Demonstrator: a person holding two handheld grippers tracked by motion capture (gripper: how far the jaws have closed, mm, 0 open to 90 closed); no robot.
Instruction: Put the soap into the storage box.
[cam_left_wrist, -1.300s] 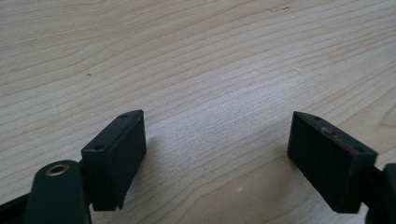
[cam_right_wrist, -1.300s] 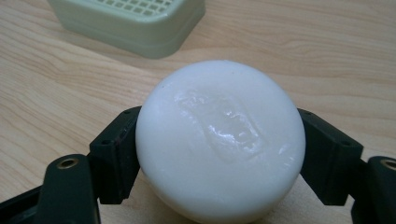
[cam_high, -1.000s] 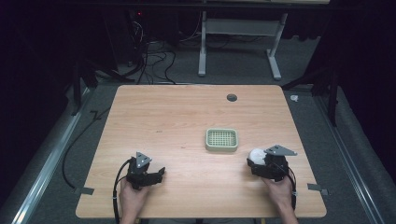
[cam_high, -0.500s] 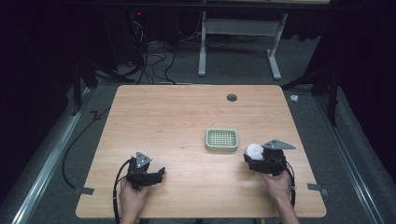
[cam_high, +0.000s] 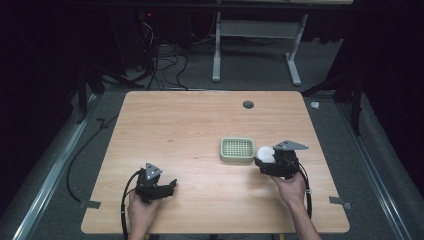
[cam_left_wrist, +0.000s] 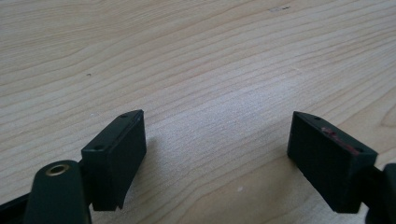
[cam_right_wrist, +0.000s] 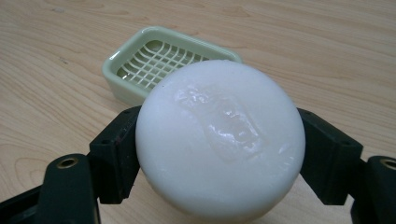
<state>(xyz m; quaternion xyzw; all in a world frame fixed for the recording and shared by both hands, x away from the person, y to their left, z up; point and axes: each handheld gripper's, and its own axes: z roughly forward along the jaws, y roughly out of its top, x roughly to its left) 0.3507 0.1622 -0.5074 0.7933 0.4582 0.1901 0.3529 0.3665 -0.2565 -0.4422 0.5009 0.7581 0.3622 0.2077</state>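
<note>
A round white bar of soap (cam_right_wrist: 219, 137) is clamped between the jaws of my right gripper (cam_right_wrist: 219, 154), which is shut on it. In the high view the soap (cam_high: 265, 154) is held just right of a pale green soap dish (cam_high: 237, 149) with a grid insert, and my right gripper (cam_high: 266, 161) sits at that dish's right edge. The dish (cam_right_wrist: 159, 60) lies just beyond the soap in the right gripper view. My left gripper (cam_high: 171, 186) rests near the table's front left, open, with bare wood between its jaws (cam_left_wrist: 217, 149).
The wooden table (cam_high: 190, 125) has a dark cable hole (cam_high: 248, 104) near its back edge. Black cables trail from both grippers off the front edge. A white table frame (cam_high: 255, 45) and floor cables lie beyond the table.
My right gripper has carried the soap to the left and slightly away from the person, closer to the dish. The left gripper has stayed where it was.
</note>
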